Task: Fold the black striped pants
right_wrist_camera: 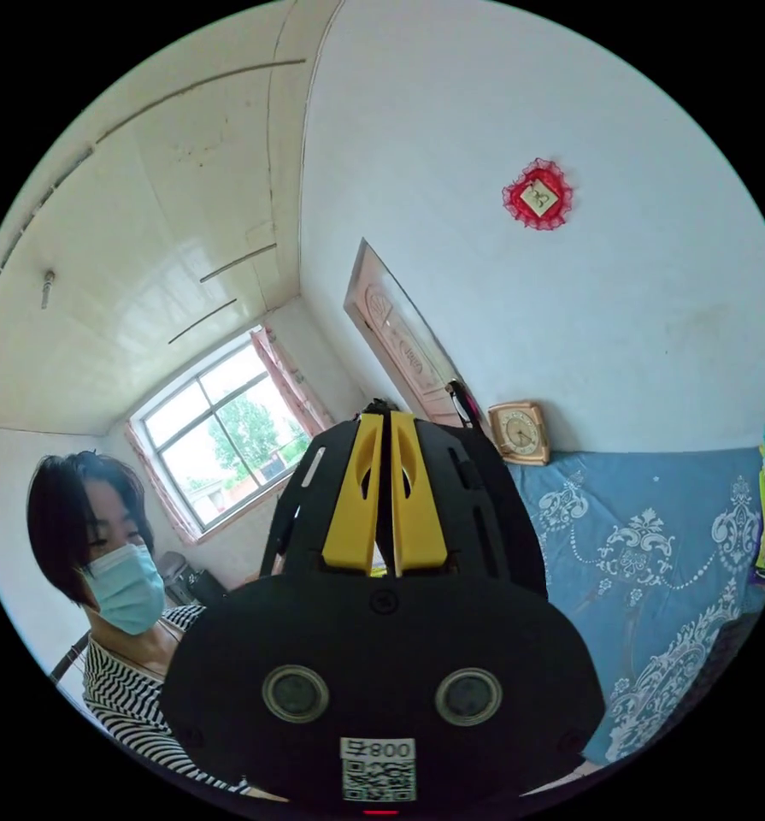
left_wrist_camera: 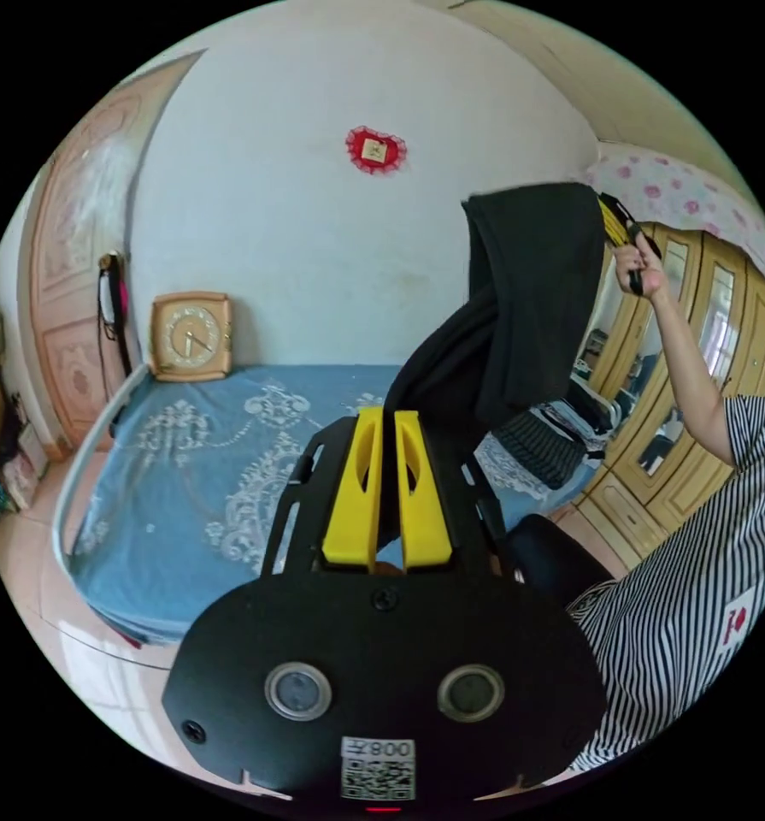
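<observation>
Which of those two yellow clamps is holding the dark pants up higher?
The right gripper, seen raised at the person's hand. It lifts the pants by their top end; the left gripper grips them lower.

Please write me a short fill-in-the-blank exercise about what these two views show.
1. The black pants hang in the air, held by ____ grippers.
2. Below them lies a bed with a ____ sheet.
3. A ____ leans against the wall at the bed's far edge.

Missing words: both; blue; clock
</observation>
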Demonstrator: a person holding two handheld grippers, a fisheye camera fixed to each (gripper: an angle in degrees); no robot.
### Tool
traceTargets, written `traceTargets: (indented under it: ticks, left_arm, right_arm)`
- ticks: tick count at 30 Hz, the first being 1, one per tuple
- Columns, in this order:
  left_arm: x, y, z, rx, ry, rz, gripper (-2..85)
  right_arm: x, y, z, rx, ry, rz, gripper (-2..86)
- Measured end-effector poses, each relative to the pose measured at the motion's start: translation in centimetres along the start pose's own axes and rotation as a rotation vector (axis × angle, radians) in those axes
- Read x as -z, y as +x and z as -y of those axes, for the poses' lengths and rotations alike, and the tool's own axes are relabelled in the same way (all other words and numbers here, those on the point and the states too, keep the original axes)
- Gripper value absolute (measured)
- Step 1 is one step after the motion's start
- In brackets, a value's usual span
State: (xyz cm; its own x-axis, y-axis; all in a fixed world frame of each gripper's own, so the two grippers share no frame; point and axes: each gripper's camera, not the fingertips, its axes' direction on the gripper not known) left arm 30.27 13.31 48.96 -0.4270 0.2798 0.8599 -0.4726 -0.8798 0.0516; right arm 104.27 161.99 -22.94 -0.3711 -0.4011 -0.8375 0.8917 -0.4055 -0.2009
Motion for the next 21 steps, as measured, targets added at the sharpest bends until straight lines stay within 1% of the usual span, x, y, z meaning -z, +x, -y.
traceTargets:
  ticks: [5,8,11,12,13,14,15,16,18,20,21]
  left_arm:
    - [4.8,-2.2,3.6,-0.064,0.034,0.086,1.1]
    - [4.5,-2.9,4.9,-0.111,-0.027,0.101,1.0]
    - [-0.7,-4.3,5.0,-0.127,-0.202,0.142,0.9]
    - [-4.1,-5.4,4.3,-0.097,-0.315,0.133,0.9]
    - [-8.0,-7.0,3.0,-0.007,-0.459,0.096,0.9]
    - [-9.9,-7.6,2.1,0.032,-0.538,0.076,0.9]
    - [-12.7,-8.7,0.4,0.097,-0.661,0.069,0.7]
    - [-14.0,-9.3,-0.9,0.150,-0.693,0.042,0.5]
    - [-13.9,-9.5,-2.1,0.198,-0.630,-0.040,0.5]
    - [-13.3,-9.8,-2.9,0.230,-0.585,-0.079,0.6]
    - [-12.8,-10.2,-3.5,0.257,-0.555,-0.082,0.8]
  right_arm:
    - [-3.8,1.3,0.5,-0.062,0.035,-0.028,1.0]
    - [-6.7,4.1,-0.2,-0.154,-0.007,-0.195,1.0]
    - [-10.9,10.3,-2.7,-0.328,-0.188,-0.414,0.8]
    - [-12.7,13.3,-4.7,-0.431,-0.286,-0.526,0.6]
    - [-14.0,16.1,-7.3,-0.555,-0.354,-0.569,0.4]
    - [-14.6,17.2,-8.6,-0.605,-0.384,-0.590,0.4]
    - [-15.3,18.5,-10.9,-0.683,-0.413,-0.632,0.3]
    - [-16.0,18.6,-12.6,-0.728,-0.396,-0.621,0.3]
    - [-18.1,17.7,-14.1,-0.708,-0.410,-0.550,0.4]
    - [-21.4,16.1,-14.6,-0.644,-0.486,-0.554,0.7]
    - [-24.2,14.9,-14.6,-0.578,-0.541,-0.554,1.0]
